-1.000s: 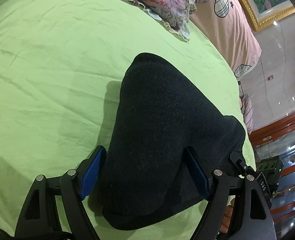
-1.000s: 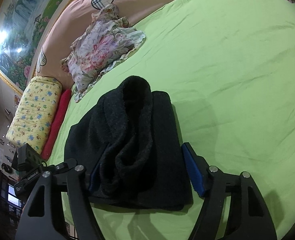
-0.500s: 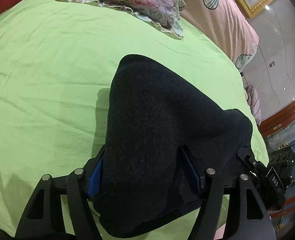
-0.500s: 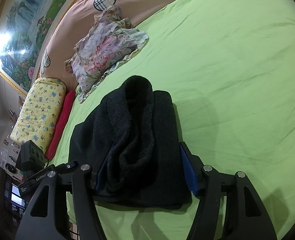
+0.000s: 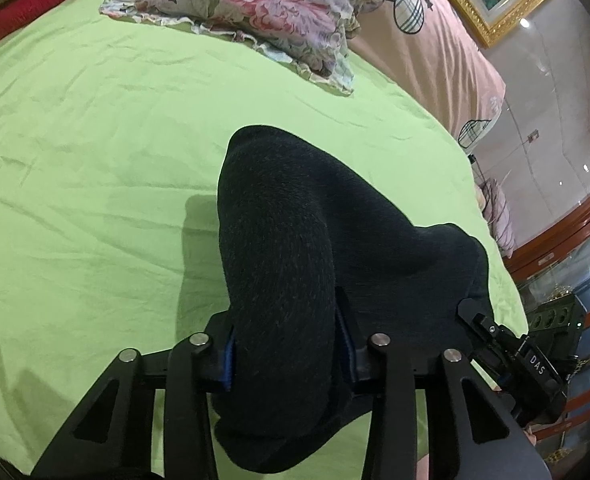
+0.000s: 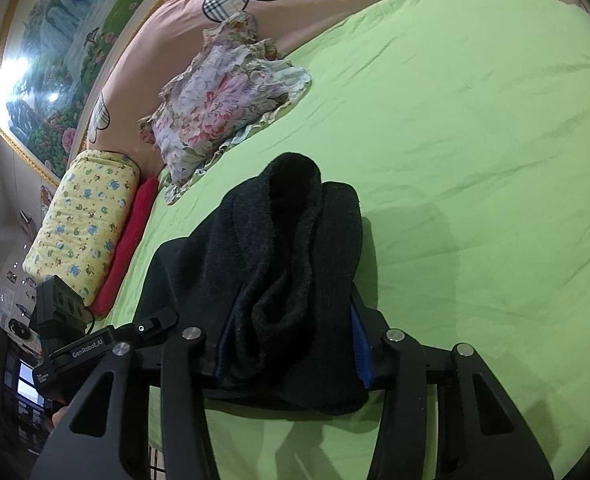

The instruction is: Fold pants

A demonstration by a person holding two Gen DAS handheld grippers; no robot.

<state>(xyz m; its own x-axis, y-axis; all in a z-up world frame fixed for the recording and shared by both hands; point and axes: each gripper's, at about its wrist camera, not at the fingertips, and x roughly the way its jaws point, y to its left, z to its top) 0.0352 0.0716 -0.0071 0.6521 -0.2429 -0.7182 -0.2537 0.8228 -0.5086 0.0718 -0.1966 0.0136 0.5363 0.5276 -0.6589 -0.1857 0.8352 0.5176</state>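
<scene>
Both sets of jaws clamp dark pants over green bedsheet; floral pillow behind.

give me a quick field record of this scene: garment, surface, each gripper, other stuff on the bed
garment: dark pants, bunched and partly folded, near end lifted
surface: green bedsheet
left gripper: fingers shut on the near edge of the pants
right gripper: fingers shut on the near edge of the pants
other items: floral pillow, yellow patterned bolster and red cushion by the pink headboard
wall: gold-framed landscape painting
</scene>
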